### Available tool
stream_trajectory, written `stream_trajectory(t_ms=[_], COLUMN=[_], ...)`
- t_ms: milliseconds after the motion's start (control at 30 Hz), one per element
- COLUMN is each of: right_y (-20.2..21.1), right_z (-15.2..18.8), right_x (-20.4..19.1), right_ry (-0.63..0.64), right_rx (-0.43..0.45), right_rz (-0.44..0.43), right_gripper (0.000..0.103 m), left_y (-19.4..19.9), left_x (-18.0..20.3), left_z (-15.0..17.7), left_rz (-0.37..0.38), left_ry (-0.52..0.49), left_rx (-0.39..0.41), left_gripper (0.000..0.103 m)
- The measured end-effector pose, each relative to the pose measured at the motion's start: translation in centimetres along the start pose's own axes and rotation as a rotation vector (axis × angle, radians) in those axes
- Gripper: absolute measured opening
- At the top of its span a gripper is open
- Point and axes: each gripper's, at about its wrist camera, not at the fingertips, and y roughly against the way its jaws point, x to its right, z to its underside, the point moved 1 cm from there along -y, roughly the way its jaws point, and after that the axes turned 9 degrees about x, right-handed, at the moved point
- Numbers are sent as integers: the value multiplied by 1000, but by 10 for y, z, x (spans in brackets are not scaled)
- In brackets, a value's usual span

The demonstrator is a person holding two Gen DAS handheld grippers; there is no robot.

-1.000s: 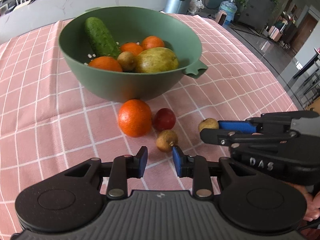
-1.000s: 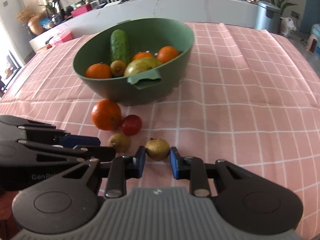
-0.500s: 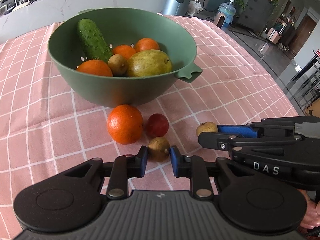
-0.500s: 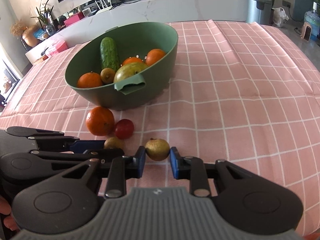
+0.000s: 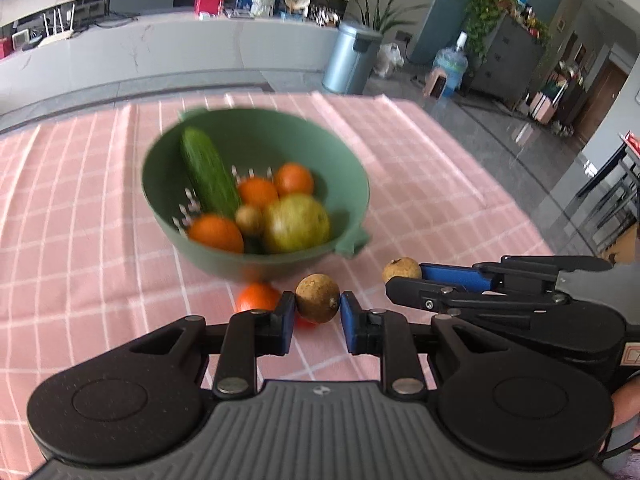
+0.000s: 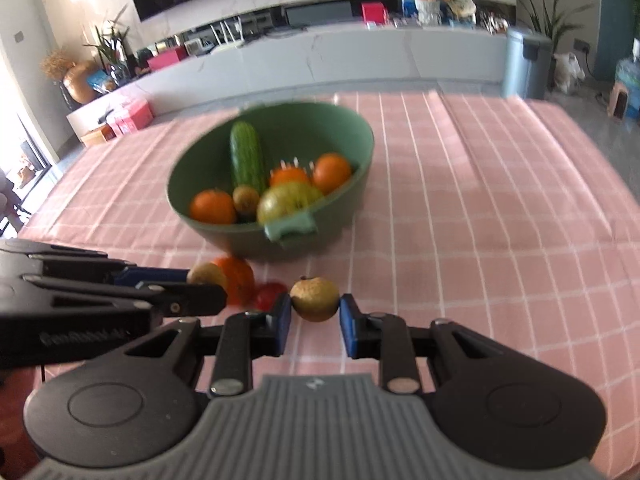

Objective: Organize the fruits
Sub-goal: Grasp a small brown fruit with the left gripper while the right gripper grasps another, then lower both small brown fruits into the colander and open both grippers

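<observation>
My left gripper [image 5: 318, 312] is shut on a small brown fruit [image 5: 317, 298] and holds it above the cloth, in front of the green bowl [image 5: 352, 184]. My right gripper [image 6: 315, 312] is shut on a second small brown fruit [image 6: 315, 298], also lifted; it shows in the left wrist view [image 5: 401, 269] too. An orange [image 5: 256, 298] and a red fruit [image 6: 269, 294] lie on the cloth below. The bowl [image 6: 356, 148] holds a cucumber [image 5: 208, 174], several oranges, a pear-like yellow-green fruit [image 5: 298, 223] and a small brown fruit.
A pink checked tablecloth [image 6: 480, 220] covers the table. The table's right edge [image 5: 532, 216] drops to the floor. A grey counter [image 6: 360, 56] and a metal bin [image 5: 352, 60] stand beyond the far edge.
Both grippers have risen with their brown fruits off the cloth and moved toward the bowl. A second ago the left gripper was open short of its fruit; it has since shut on it.
</observation>
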Motion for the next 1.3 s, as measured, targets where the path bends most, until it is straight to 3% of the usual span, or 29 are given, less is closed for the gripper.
stream_trajectory(t_ms=[300, 600, 1000, 1300], right_y=[-7, -45, -92, -99], right_z=[-43, -74, -74, -69], right_x=[-4, -6, -9, -15], right_ry=[71, 205, 318, 370], right_rx=[64, 36, -70, -74], right_rz=[-18, 7, 45, 52], right_gripper=[22, 22, 22, 21], left_y=[-8, -47, -81, -87], left_x=[-14, -26, -27, -33], left_z=[-44, -64, -64, -60], left_rz=[-65, -119, -141, -146], left_ry=[27, 61, 22, 38], left_rx=[23, -48, -105, -119], left_gripper=[27, 27, 27, 27])
